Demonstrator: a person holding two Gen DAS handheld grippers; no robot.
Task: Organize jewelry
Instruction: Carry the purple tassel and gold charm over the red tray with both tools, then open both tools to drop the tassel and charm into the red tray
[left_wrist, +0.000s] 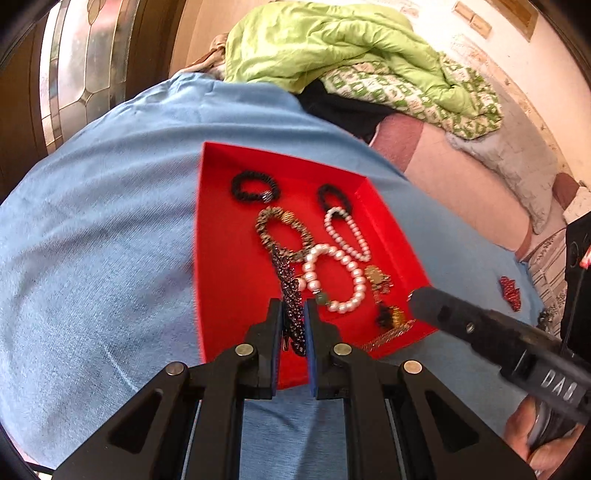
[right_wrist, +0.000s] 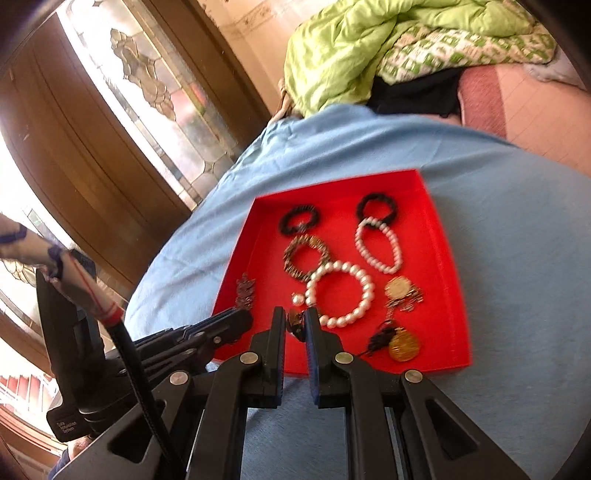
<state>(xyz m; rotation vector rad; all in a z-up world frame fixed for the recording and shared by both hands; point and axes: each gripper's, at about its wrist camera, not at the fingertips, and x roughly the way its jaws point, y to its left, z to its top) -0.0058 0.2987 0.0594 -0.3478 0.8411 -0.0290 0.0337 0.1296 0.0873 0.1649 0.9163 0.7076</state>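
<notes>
Left tool (left_wrist: 294, 314) clamped on beaded strand (left_wrist: 290, 295), right tool (right_wrist: 295, 325) on small dark trinket (right_wrist: 295, 325), over red tray (left_wrist: 229, 288) of bracelets.

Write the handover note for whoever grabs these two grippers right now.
Left gripper: shut on the dark beaded hair clip, over the red tray's near-left part.
Right gripper: shut on a small dark piece, too hidden to identify, at the tray's near edge.
Done: black scrunchies, pearl bracelets, speckled bracelet and gold pieces lie in the tray.
Left: set down both held items; fetch the red ornament from the blue cloth.
</notes>
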